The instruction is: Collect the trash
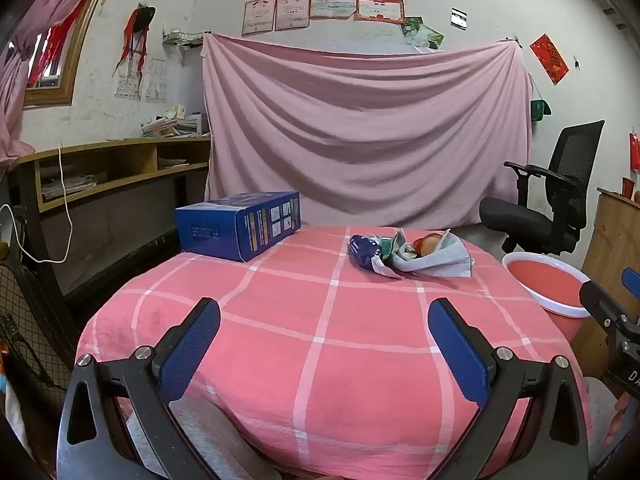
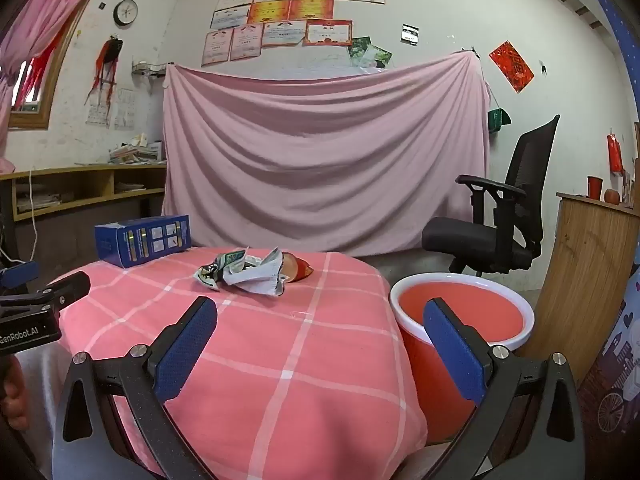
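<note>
A small heap of trash (image 1: pixel 404 256) lies at the far side of the table under a pink checked cloth (image 1: pixel 320 344): crumpled wrappers, grey paper and a reddish piece. In the right wrist view the same trash heap (image 2: pixel 256 270) sits beyond my fingers. A red bin with a white rim (image 2: pixel 464 308) stands on the floor right of the table, also in the left wrist view as the red bin (image 1: pixel 548 284). My left gripper (image 1: pixel 324 316) is open over the near cloth, holding nothing. My right gripper (image 2: pixel 320 316) is open near the table's right edge, its right finger in front of the bin.
A blue cardboard box (image 1: pixel 240 224) rests on the table's far left corner. A black office chair (image 2: pixel 500 220) stands behind the bin, a wooden cabinet (image 2: pixel 588 272) to its right. A pink sheet (image 1: pixel 360 128) hangs on the back wall; a wooden shelf desk (image 1: pixel 108 168) is at left.
</note>
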Demonstrator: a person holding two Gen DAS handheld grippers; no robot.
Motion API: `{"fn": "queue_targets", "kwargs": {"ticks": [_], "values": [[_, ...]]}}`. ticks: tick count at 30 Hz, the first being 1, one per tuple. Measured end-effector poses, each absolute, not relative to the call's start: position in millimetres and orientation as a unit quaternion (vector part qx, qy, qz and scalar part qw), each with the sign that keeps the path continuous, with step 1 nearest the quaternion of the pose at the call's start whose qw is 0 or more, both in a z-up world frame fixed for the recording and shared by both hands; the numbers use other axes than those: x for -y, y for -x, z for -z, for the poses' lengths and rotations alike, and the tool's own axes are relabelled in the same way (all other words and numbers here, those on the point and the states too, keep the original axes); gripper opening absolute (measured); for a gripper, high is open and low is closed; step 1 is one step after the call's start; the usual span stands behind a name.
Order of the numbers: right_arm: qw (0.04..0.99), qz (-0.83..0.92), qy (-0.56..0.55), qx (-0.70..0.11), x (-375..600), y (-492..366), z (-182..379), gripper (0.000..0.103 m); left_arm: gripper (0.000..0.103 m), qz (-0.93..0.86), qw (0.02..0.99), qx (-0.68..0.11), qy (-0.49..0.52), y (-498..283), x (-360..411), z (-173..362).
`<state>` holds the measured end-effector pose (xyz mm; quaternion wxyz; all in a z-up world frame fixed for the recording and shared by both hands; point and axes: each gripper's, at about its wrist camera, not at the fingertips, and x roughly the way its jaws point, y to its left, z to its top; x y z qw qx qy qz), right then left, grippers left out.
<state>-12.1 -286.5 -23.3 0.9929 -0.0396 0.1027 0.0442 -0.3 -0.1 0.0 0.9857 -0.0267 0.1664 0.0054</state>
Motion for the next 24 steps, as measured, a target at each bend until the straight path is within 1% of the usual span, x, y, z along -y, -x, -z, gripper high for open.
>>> {"fn": "queue_targets", "kwargs": {"ticks": [24], "values": [[0.993,-0.037,0.039,-0.102,289.3,11.4,23.3,0.103,0.102,0.001,0.986,-0.164,0.020,2.4,5.0,-4.8]]}}
